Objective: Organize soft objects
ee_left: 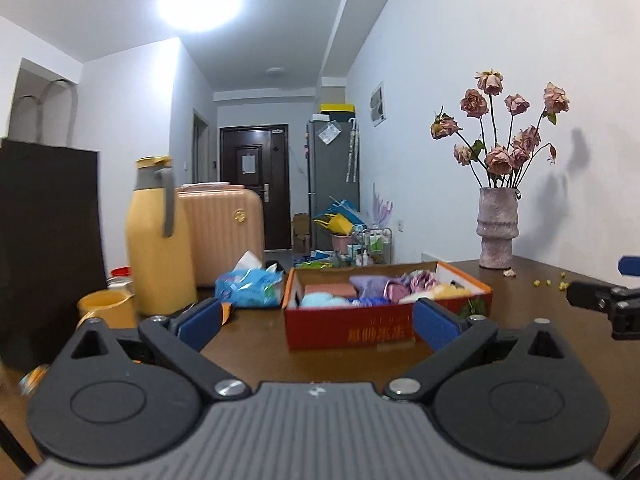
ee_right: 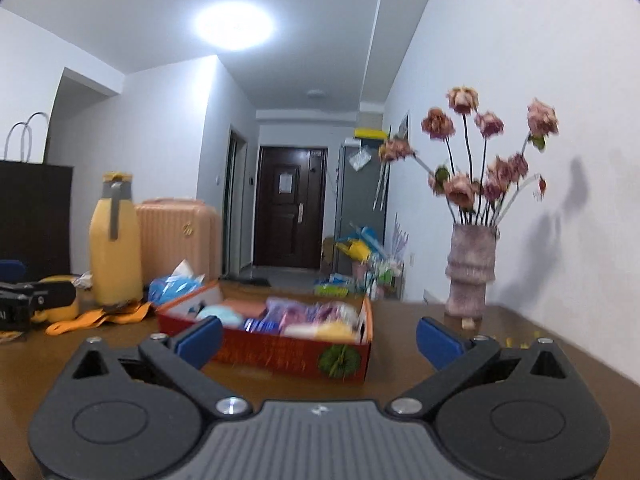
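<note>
1. Your left gripper (ee_left: 318, 322) has its jaws spread wide with nothing between them; bare brown table (ee_left: 256, 334) lies ahead up to the red cardboard box (ee_left: 352, 330).
2. Left of that lane stand the yellow jug (ee_left: 154, 240), yellow mug (ee_left: 108, 308) and blue tissue pack (ee_left: 248, 288), crowded together.
3. The vase of dried roses (ee_left: 497, 232) stands at the far right (near the wall), well apart from the box.
4. Your right gripper (ee_right: 320, 340), jaws also wide, faces open tabletop right of the box.
</note>
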Demonstrator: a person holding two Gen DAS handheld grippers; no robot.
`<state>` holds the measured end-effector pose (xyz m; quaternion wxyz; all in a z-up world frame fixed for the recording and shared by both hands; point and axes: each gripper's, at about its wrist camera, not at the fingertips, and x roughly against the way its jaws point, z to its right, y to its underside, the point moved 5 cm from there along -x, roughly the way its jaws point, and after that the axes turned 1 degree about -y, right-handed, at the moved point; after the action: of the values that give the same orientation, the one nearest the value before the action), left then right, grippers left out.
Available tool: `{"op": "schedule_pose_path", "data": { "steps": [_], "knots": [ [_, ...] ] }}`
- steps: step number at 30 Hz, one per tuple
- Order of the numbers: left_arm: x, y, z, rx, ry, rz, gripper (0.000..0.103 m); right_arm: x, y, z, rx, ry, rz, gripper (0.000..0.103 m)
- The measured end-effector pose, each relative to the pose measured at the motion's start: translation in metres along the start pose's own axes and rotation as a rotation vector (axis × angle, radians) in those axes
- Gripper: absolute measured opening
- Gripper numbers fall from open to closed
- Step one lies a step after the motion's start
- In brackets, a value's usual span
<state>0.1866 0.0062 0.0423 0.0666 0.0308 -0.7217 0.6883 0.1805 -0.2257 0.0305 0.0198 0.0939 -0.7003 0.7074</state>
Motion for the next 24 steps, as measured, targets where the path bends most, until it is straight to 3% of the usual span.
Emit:
{"op": "schedule_pose_path", "data": {
  "steps": [7, 9, 13, 24],
  "knots": [
    [0.087, 0.037, -0.005, 0.026, -0.009, -0.027, 0.103, 0.094, 0.052, -0.018, -0.022, 0.017, -0.027, 0.103],
    [0.103, 0.045, -0.006, 0.035, 0.005, -0.040, 0.103, 0.106, 0.059, -0.026, -0.009, -0.019, -0.052, 0.103],
    [0.110, 0.052, -0.003, 0.014, -0.006, -0.054, 0.103, 0.119, 0.061, -0.040, 0.043, -0.024, -0.042, 0.103],
    [0.114, 0.043, -0.012, 0.051, 0.002, -0.035, 0.103, 0.120, 0.060, -0.047, 0.019, -0.042, -0.045, 0.103]
  ]
}}
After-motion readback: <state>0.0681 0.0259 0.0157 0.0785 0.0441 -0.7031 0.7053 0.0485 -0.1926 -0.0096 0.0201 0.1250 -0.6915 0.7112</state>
